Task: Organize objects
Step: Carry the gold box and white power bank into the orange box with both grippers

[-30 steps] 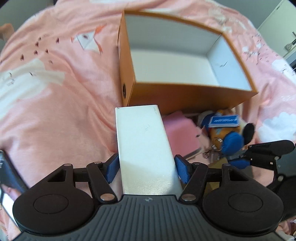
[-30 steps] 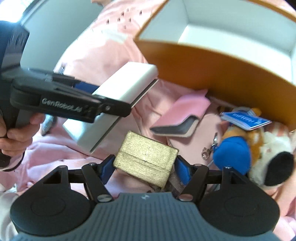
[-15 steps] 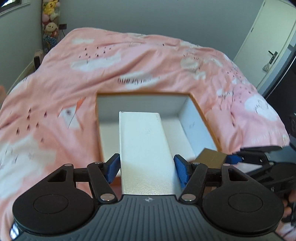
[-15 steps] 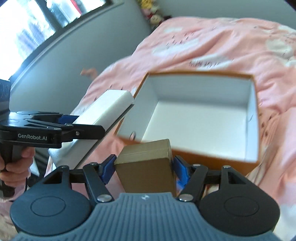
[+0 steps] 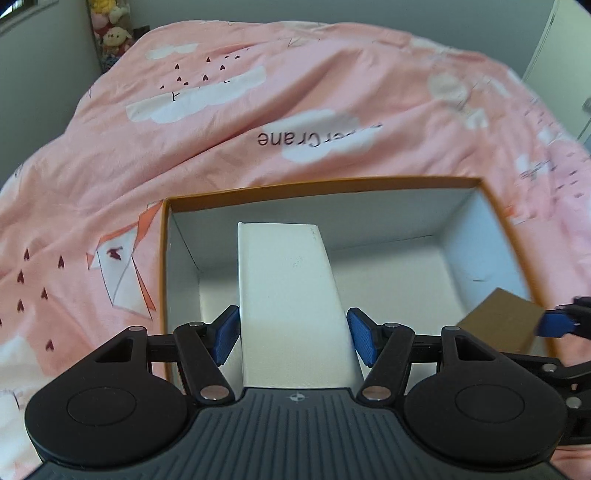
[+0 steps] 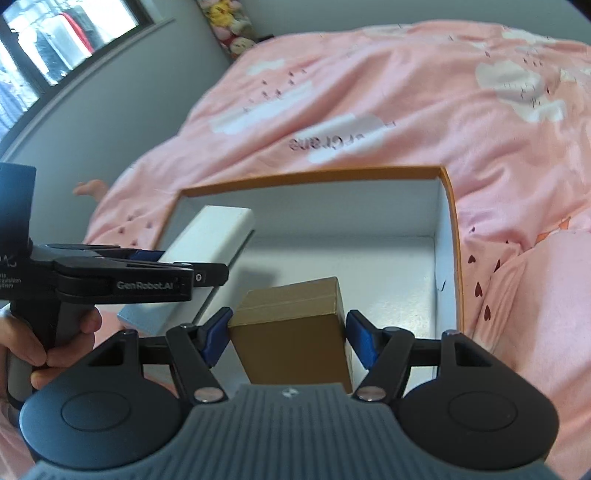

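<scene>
My left gripper (image 5: 293, 338) is shut on a long white box (image 5: 288, 295) and holds it over the left part of an open orange box with a white inside (image 5: 388, 269). My right gripper (image 6: 288, 334) is shut on a small gold-brown box (image 6: 295, 325) and holds it over the near part of the same orange box (image 6: 448, 236). The brown box shows at the right in the left wrist view (image 5: 498, 321). The white box (image 6: 207, 251) and left gripper (image 6: 173, 271) show at the left in the right wrist view.
The orange box rests on a bed with a pink cloud-print duvet (image 5: 258, 110). Plush toys (image 6: 229, 22) stand by the grey wall beyond the bed. A window (image 6: 44, 48) is at the far left.
Both grippers have risen from the bed with their boxes and moved forward over the open orange box. The pink wallet and plush toy by the box have dropped out of view.
</scene>
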{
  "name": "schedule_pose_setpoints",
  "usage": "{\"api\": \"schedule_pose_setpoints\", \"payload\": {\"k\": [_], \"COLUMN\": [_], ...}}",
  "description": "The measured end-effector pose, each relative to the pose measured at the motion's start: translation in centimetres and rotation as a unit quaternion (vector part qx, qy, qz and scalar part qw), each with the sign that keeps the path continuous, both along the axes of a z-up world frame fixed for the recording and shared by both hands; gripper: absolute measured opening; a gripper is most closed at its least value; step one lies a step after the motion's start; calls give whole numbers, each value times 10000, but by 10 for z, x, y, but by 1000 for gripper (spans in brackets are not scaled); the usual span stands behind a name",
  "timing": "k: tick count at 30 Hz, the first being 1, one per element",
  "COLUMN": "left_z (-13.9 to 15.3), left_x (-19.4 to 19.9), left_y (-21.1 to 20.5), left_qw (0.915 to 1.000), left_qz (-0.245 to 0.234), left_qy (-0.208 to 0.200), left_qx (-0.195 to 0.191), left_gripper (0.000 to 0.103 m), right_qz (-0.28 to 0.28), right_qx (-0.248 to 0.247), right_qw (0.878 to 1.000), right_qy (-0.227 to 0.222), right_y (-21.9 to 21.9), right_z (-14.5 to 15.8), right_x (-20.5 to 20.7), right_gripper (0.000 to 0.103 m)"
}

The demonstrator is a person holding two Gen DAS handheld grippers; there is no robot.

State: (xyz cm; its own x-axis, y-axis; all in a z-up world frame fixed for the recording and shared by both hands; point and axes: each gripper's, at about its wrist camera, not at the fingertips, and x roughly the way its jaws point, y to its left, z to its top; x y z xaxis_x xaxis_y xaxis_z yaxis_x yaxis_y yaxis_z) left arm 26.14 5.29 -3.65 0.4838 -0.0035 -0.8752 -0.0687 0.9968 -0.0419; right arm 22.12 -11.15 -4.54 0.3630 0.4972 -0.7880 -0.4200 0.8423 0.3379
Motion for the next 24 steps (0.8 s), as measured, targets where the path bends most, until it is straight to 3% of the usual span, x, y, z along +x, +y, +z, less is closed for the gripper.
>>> {"api": "schedule_pose_setpoints", "payload": {"k": [12, 21, 24], "left_z": [-45, -59, -55], "left_x": [27, 34, 31], "left_y": [-30, -27, -31], "left_qw": [9921, 9860, 9858], "left_qz": [96, 136, 92], "left_qy": [617, 1059, 844], "left_qx": [1090, 1279, 1447], "left_gripper": [72, 75, 78], "right_qz": [131, 190, 210], "right_qx": [-99, -277, -325], "right_qw": [9992, 9979, 9976], "right_qy": [374, 549, 571], "right_y": [0, 4, 5], "right_z": [-28, -43, -44], "right_x": [22, 17, 14], "right_gripper": [68, 68, 68]}}
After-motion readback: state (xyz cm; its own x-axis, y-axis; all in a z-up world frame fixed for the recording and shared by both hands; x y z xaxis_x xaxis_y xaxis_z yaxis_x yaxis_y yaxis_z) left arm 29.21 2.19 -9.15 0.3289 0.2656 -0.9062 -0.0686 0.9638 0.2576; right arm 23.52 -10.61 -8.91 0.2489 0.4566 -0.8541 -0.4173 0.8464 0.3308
